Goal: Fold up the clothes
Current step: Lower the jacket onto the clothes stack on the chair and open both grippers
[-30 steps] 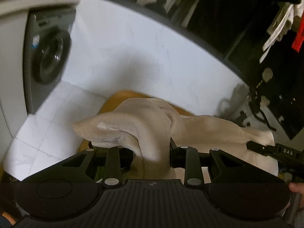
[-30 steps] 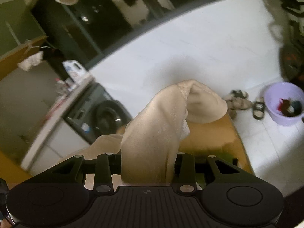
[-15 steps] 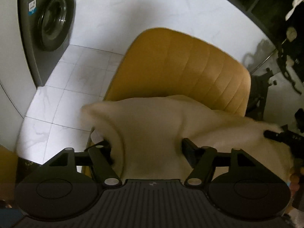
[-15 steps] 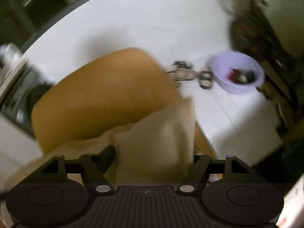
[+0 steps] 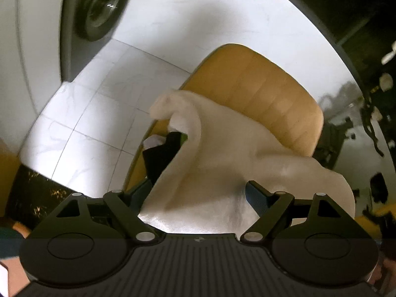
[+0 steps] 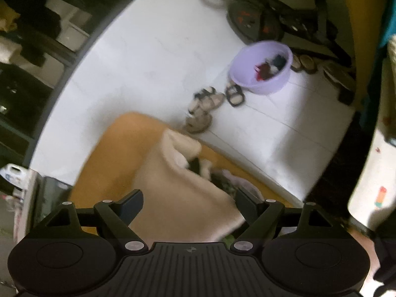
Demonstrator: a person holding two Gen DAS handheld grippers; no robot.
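A cream garment (image 5: pixel 222 163) lies draped over a mustard yellow chair (image 5: pixel 269 99), its left edge curled up over dark clothes (image 5: pixel 163 153) on the seat. My left gripper (image 5: pixel 199 193) is open, its fingers spread either side of the cloth with the cloth lying between them. In the right wrist view the same cream garment (image 6: pixel 178 193) lies on the chair (image 6: pixel 116 148). My right gripper (image 6: pixel 189 203) is open too, fingers wide apart over the cloth. Both views are blurred.
A washing machine (image 5: pixel 99 17) stands at the left on the white tiled floor (image 5: pixel 81 128). A purple basin (image 6: pixel 262 74) with clothes and several sandals (image 6: pixel 210 104) lie on the floor to the right. Dark shelving and gear line the far side.
Both grippers have opened and let go of the cream garment, which has dropped from being held up onto the chair. Both cameras have tilted down.
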